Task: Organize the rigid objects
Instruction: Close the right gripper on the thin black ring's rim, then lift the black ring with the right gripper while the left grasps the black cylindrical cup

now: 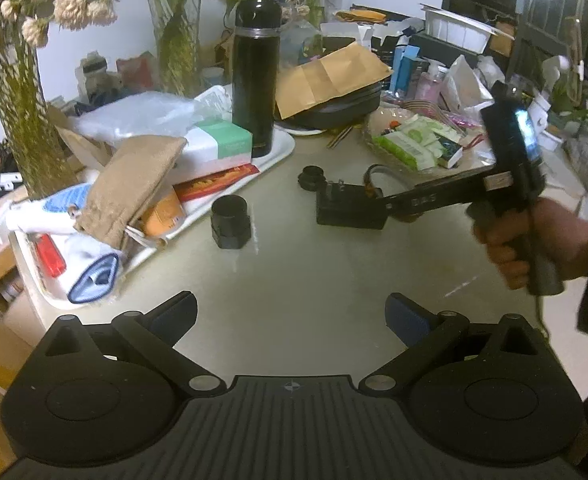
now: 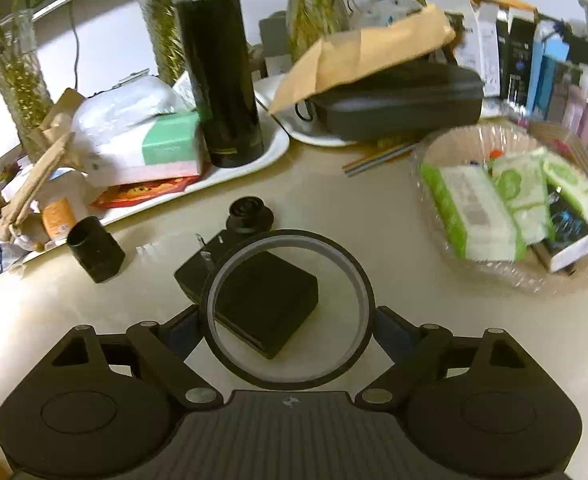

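Observation:
My right gripper (image 2: 286,330) is shut on a black tape ring (image 2: 288,238), with a pad against each side of it. The ring hangs over a black plug adapter (image 2: 266,300) that lies on the beige table. In the left wrist view the adapter (image 1: 350,210) sits mid-table, with a hand (image 1: 534,240) holding the right gripper over it. A small black round knob (image 2: 250,214) lies just behind the adapter. A black hexagonal cylinder (image 1: 230,222) stands to its left. My left gripper (image 1: 292,316) is open over bare table, with nothing between its fingers.
A white tray (image 1: 282,148) at the left carries a tall black flask (image 1: 256,76), a tissue box, a tan pouch and packets. A clear dish (image 2: 446,148) of wipe packs sits at the right. A dark case under a brown envelope (image 2: 374,52), vases and boxes crowd the back.

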### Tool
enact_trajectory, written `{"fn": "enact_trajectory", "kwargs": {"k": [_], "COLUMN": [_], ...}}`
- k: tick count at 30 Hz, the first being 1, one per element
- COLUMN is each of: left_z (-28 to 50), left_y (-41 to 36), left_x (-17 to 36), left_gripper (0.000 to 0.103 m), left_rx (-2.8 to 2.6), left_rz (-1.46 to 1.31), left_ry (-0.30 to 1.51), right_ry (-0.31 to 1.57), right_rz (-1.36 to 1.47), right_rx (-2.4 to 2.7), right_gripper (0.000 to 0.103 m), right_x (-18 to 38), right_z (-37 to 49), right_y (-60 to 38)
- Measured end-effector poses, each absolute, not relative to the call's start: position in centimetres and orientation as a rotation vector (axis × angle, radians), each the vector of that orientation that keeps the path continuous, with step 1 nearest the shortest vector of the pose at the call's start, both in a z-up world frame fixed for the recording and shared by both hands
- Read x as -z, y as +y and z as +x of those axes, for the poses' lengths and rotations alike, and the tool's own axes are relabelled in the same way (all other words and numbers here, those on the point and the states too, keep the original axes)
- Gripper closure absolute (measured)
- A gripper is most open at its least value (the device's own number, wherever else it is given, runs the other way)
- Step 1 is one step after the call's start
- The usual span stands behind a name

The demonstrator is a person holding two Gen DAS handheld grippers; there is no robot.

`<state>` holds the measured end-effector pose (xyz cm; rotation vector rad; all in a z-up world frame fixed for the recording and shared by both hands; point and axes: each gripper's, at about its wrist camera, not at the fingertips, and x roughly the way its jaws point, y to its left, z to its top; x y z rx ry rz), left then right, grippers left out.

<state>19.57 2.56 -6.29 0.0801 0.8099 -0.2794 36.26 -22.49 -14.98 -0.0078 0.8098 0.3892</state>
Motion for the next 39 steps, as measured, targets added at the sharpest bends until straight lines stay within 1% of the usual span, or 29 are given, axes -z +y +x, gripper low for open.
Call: {"fn": "enact_trajectory", "kwargs": {"k": [7,16,29,30,32,35,39], "left_z": [20.0,21.3,23.4,23.6,24.2,25.2,26.4], "left_y": [3.0,3.2,2.8,2.7,2.7,2.8,3.0], "left_x": [6.1,5.7,6.6,6.7,7.0,7.7,8.6], "left_gripper": [0.000,0.000,0.001,0.005,0.016,0.016,0.020], "left_rx": [0.271,0.233,0.197,0.195,0.198,0.201,0.200], "left_rz": [0.053,0.067,0.117,0.122,0.129,0.128,0.121], "left_ry": [0.801,0.729,0.674,0.668,0.669,0.683,0.701], "right_ry": [0.787,0.771,0.734,0.738,0.745,0.747,0.758], "right_rz": [-0.084,-0.120,-0.060,-0.062,-0.066,-0.054,-0.053], "right_rx": [-0.402,-0.389,-0.357,-0.345,-0.327,-0.326,-0.287], "right_gripper": [0.012,0.012,0.012,0.012,0.012,0.012,0.012], "right_x": [12.3,9.6,7.2,7.2,7.3,7.2,7.3], "right_z": [33.3,28.2,21.4,21.1,20.6,19.9,19.5], "right_y": [-23.0,-24.0,-26.0,-26.0,-26.0,-26.0,-26.2]}}
